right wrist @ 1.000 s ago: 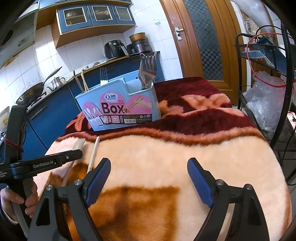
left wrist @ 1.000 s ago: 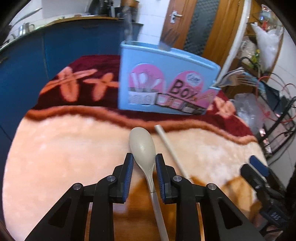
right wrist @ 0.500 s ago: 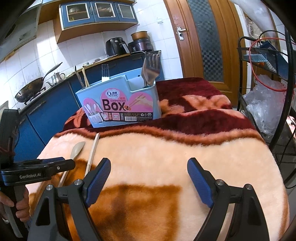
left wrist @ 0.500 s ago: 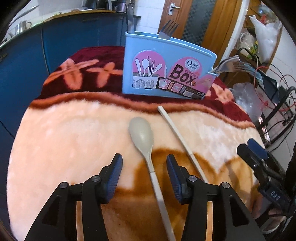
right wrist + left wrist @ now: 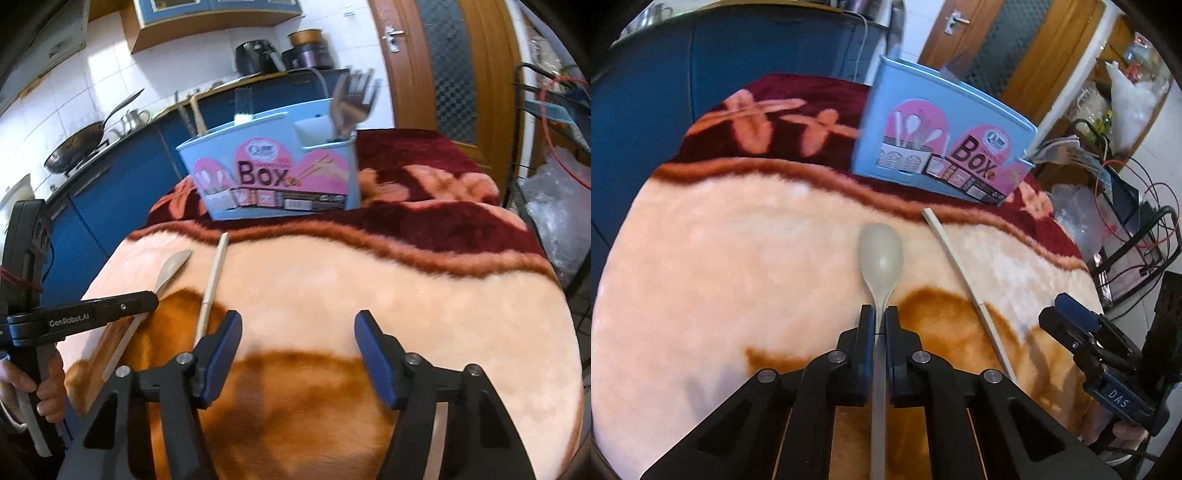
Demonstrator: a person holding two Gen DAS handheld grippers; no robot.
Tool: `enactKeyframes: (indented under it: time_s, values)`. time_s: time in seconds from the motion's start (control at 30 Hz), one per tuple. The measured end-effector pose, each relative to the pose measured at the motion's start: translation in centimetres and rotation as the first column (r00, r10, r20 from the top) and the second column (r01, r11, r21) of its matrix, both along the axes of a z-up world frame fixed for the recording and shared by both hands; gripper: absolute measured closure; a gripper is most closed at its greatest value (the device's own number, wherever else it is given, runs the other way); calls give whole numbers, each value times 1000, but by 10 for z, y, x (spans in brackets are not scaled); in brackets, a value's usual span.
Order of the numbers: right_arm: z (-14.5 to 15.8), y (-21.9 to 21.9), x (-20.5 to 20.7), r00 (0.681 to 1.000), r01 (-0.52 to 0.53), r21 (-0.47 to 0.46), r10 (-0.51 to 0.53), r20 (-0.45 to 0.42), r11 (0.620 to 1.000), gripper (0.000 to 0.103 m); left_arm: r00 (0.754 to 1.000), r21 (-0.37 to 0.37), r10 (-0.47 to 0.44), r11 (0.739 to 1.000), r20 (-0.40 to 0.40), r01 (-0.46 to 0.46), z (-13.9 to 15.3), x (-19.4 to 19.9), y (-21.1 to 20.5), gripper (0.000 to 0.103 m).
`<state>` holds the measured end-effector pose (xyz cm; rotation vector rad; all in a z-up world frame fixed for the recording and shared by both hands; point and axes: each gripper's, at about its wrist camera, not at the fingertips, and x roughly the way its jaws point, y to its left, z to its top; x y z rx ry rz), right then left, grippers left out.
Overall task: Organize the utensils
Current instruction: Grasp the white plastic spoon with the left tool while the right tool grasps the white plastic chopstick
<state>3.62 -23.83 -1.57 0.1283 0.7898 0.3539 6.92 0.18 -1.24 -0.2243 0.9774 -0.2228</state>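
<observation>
While the left gripper (image 5: 880,318) has just clamped its jaws on the spoon's (image 5: 881,258) neck, the right gripper (image 5: 297,356) has been narrowing but stands open over bare blanket (image 5: 424,295), holding nothing. A chopstick (image 5: 964,284) lies just beside the spoon. Farther back stands the blue utensil box (image 5: 273,177), forks (image 5: 352,99) upright inside.

Black left gripper (image 5: 880,316) and right gripper (image 5: 297,345): blue-padded jaws, silver screws (white "GenRobot.AI" lettering).

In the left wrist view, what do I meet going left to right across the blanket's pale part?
Left gripper shut on the spoon → chopstick → right gripper.
</observation>
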Motion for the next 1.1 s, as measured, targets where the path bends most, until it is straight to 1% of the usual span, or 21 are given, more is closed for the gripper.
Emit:
enactKeyframes:
  time_s: [0.07, 0.13, 0.17, 0.27, 0.33, 0.4, 0.47, 0.53, 0.6, 0.83, 0.97, 1.1]
  values:
    - [4, 7, 2, 1000, -25, -13, 24, -6, 1000, 39, 1000, 4, 13, 1000, 12, -13, 2, -3, 4, 97]
    - [9, 17, 5, 998, -59, -24, 59, -20, 998, 40, 999, 38, 31, 999, 21, -32, 3, -5, 8, 97]
    - [10, 21, 7, 997, -73, -27, 73, -27, 997, 41, 999, 43, 32, 999, 19, -33, 2, -4, 9, 97]
    - [13, 42, 16, 988, -141, -65, 136, -74, 988, 47, 1000, 27, 23, 999, 3, -23, 0, -3, 12, 96]
    - [13, 54, 22, 979, -183, -88, 174, -106, 979, 52, 1000, 36, 10, 999, 0, -10, -1, -3, 12, 96]
    - [12, 64, 27, 969, -222, -111, 206, -139, 969, 66, 1000, 33, 3, 999, -2, -3, -2, -3, 13, 96]
    - [10, 74, 33, 958, -251, -126, 228, -176, 960, 70, 1000, 19, 2, 1000, -6, -2, -2, -2, 14, 96]
    - [5, 81, 42, 948, -261, -128, 229, -221, 957, 74, 1000, 13, -1, 1000, -7, 1, -3, -2, 15, 96]
    - [1, 85, 49, 942, -256, -141, 215, -256, 956, 81, 1000, 15, -8, 1000, -3, 8, -4, -3, 14, 96]
    - [2, 96, 63, 923, -273, -174, 207, -325, 946, 84, 999, 26, -33, 999, -13, 33, -3, 1, 12, 96]
    - [1, 101, 66, 920, -281, -196, 205, -334, 940, 93, 998, 39, -56, 998, -22, 56, -2, 7, 10, 96]
    - [2, 91, 61, 925, -256, -150, 197, -326, 955, 95, 997, 28, -66, 997, -43, 67, -2, 12, 11, 96]
